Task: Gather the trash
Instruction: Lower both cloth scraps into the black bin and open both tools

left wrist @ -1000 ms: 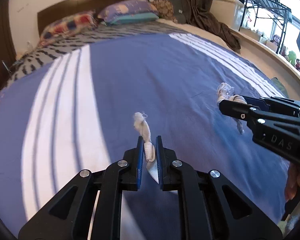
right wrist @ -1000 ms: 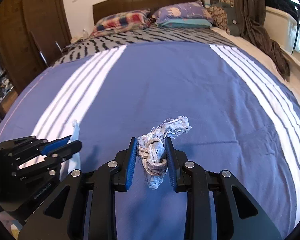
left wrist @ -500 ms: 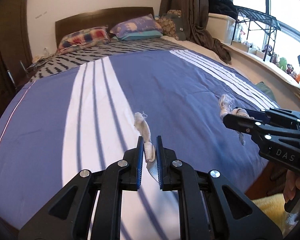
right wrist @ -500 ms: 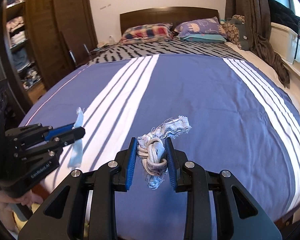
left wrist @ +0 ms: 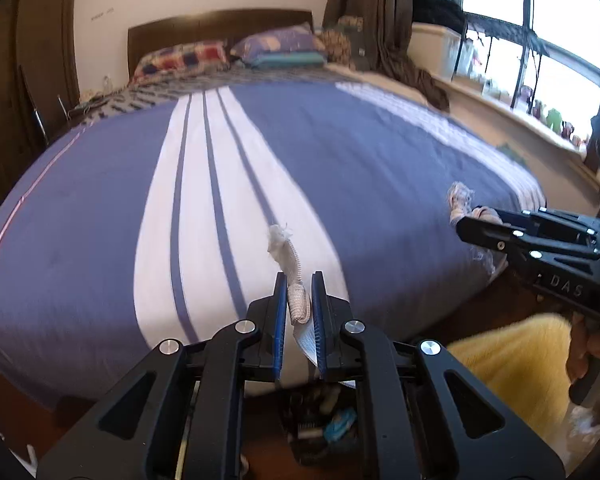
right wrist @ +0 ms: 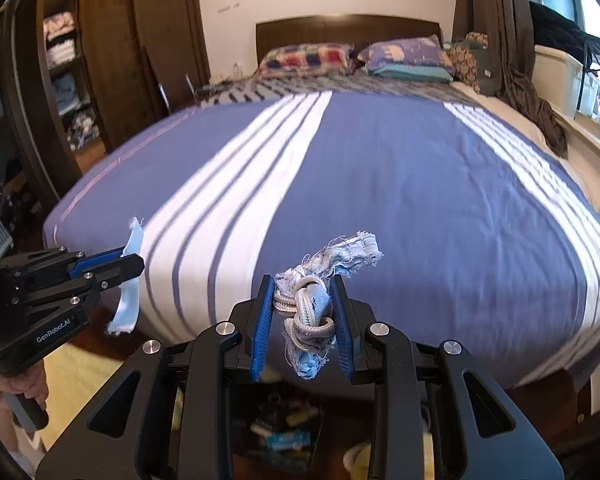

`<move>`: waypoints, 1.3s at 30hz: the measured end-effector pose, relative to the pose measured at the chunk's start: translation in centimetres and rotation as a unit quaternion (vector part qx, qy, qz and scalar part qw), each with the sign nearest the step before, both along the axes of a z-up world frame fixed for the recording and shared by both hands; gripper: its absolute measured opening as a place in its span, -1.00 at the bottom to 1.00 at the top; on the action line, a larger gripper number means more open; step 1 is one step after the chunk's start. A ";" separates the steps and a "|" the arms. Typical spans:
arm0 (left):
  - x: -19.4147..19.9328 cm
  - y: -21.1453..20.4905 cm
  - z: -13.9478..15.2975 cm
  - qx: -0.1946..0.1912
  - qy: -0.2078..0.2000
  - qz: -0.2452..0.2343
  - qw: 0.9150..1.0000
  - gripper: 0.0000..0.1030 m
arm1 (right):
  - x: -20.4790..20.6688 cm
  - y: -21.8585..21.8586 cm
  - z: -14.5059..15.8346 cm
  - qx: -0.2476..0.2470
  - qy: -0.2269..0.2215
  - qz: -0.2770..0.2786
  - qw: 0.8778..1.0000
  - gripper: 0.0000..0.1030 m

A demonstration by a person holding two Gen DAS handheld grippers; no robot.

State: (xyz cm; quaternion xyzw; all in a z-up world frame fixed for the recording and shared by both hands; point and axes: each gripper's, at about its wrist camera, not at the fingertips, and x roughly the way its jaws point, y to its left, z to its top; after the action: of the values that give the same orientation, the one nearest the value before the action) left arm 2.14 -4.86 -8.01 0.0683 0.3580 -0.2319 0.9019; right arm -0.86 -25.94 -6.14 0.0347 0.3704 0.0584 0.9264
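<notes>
My left gripper (left wrist: pixel 299 280) is shut on a thin white strip of frayed fabric (left wrist: pixel 290 268), which sticks up from between the blue pads. In the right wrist view the same strip (right wrist: pixel 127 300) hangs pale blue from the left gripper (right wrist: pixel 134 258). My right gripper (right wrist: pixel 303 284) is shut on a knotted wad of grey-blue frayed fabric (right wrist: pixel 312 304). That wad (left wrist: pixel 462 204) shows at the tip of the right gripper (left wrist: pixel 466 226) in the left wrist view. Both grippers hover past the foot end of the bed (right wrist: pixel 420 184), over a dark bin with rubbish (right wrist: pixel 284 436) on the floor.
The bed carries a blue cover with white stripes, and pillows (right wrist: pixel 404 56) lie at the headboard. A yellow rug (left wrist: pixel 516 364) lies on the wooden floor. A wardrobe with shelves (right wrist: pixel 68 64) stands on the left; a windowsill with a rack (left wrist: pixel 512 64) runs along the right.
Both grippers have drawn back from over the bed to beyond its foot end, still holding their scraps. The floor, the yellow rug and the bin have come into view below.
</notes>
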 end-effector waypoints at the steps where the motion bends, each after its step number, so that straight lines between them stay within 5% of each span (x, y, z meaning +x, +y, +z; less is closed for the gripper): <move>1: -0.7 0.1 -1.1 0.002 0.007 -0.002 1.000 -0.79 | -0.6 0.3 -0.6 0.001 0.006 0.001 1.000 -0.43; 14: -3.6 0.4 -14.9 0.003 0.136 -0.012 0.991 -0.79 | -3.0 3.5 -12.7 0.026 0.123 0.005 0.992 -0.43; 25: -2.4 -1.4 -23.9 0.032 0.238 -0.025 0.970 -0.79 | -0.6 3.5 -21.2 0.053 0.215 -0.013 0.975 -0.43; 36: -1.3 -1.5 -27.0 0.040 0.273 -0.025 0.961 -0.71 | 1.2 3.5 -23.2 0.064 0.247 -0.012 0.967 -0.33; 39: -0.8 -1.2 -27.1 0.040 0.271 -0.018 0.962 -0.31 | 1.6 3.4 -23.6 0.062 0.249 -0.015 0.966 -0.25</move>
State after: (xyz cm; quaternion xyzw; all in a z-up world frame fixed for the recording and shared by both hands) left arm 1.31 -6.09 -35.08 0.0451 0.5969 -0.2435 0.7631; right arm 0.77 -22.51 -29.72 0.1108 0.5845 0.0570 0.8017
